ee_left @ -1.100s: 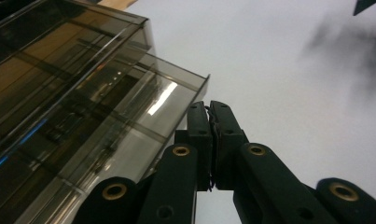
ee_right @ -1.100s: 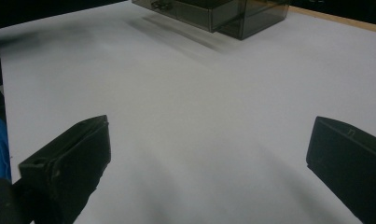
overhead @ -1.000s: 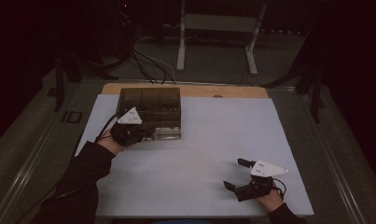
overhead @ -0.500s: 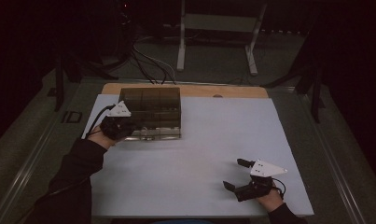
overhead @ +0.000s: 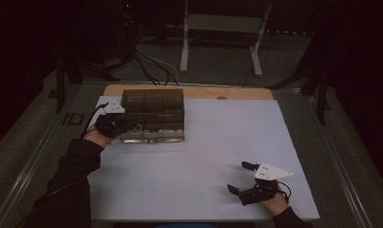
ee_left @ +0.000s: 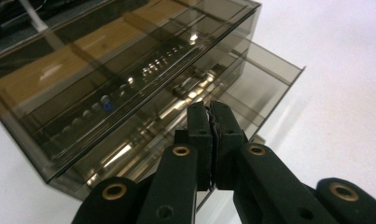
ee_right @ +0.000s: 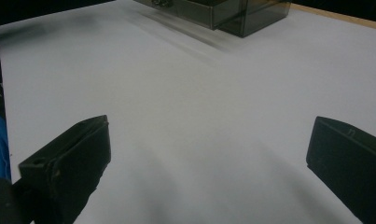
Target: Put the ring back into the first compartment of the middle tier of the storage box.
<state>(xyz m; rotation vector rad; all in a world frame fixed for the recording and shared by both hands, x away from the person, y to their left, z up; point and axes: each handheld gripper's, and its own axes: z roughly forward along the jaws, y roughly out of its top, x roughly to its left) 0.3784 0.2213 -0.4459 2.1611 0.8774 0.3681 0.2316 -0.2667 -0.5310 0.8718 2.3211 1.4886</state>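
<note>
Smoked-plastic drawer box on a white-covered desk (overhead: 189,161)

The drawer box (overhead: 152,114) sits far left, a lower drawer (ee_left: 265,79) slid partly out; the left tool (overhead: 114,124) — jaws pressed together — rests against its left side, while the right tool (overhead: 242,178) lies gaping wide on bare desk, well apart.

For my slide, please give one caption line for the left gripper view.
Shut left gripper poised at the front of a smoked transparent drawer box, whose lower drawer is pulled partly out.

A dim room: grey floor (overhead: 213,66), loose cables (overhead: 148,61), a white metal stand (overhead: 222,33).
</note>
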